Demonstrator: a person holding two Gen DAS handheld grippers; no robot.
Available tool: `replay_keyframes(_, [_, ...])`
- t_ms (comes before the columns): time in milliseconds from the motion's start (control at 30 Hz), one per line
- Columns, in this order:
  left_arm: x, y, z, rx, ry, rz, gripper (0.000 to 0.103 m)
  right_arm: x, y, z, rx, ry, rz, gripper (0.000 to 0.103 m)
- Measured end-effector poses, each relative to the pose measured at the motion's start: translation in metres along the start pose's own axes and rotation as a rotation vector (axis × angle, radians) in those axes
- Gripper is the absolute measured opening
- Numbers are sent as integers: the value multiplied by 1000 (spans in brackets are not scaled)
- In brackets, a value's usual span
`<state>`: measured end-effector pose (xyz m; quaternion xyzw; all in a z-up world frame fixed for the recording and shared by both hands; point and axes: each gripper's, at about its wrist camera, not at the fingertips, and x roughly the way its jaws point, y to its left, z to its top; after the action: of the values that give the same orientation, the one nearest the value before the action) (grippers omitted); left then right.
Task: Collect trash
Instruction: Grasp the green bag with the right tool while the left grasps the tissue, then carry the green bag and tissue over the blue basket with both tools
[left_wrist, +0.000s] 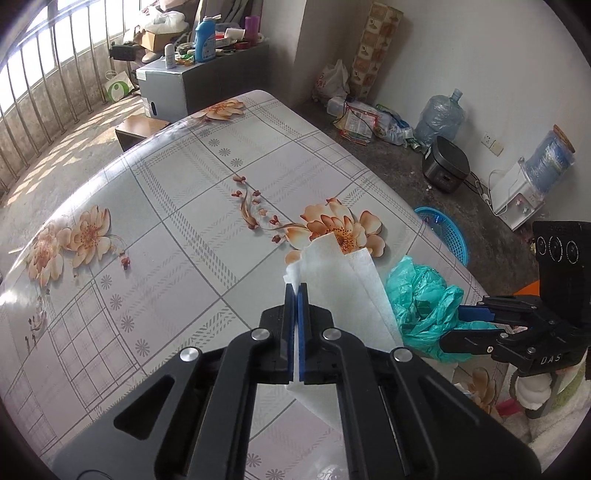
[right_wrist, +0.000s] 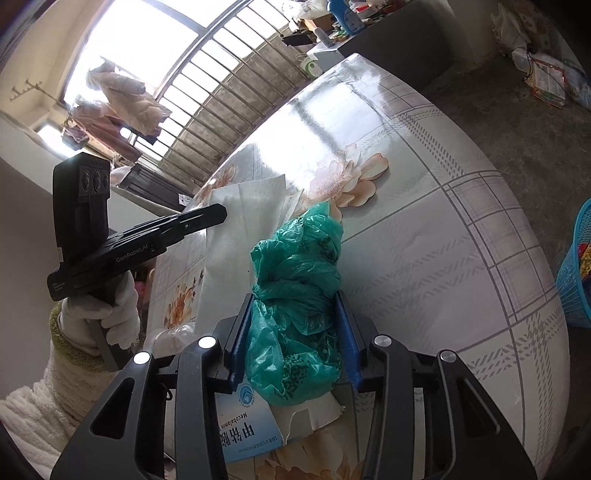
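White paper tissue (left_wrist: 354, 295), pinched flat in the left hand-held gripper (left_wrist: 296, 295), lifted off the desk (left_wrist: 166, 192) for binning. Crumpled green plastic bag (right_wrist: 295, 295) on desk, bracketed by right hand-held gripper (right_wrist: 295, 332), half-closed, pads touching.

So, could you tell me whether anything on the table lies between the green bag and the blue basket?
Nothing visible does: the tablecloth between the green plastic bag and the blue basket, on the floor beside the table, lies bare.
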<state>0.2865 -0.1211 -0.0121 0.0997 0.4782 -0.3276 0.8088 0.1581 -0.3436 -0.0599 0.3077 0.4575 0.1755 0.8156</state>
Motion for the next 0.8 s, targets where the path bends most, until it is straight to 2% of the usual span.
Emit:
replay_keyframes(400, [-65, -22, 14, 17, -200, 15, 0, -38, -8, 2, 41, -114, -3, 41])
replay_keyframes(800, [-103, -52, 27, 41, -301, 1, 0, -74, -19, 0, 75, -215, 5, 41])
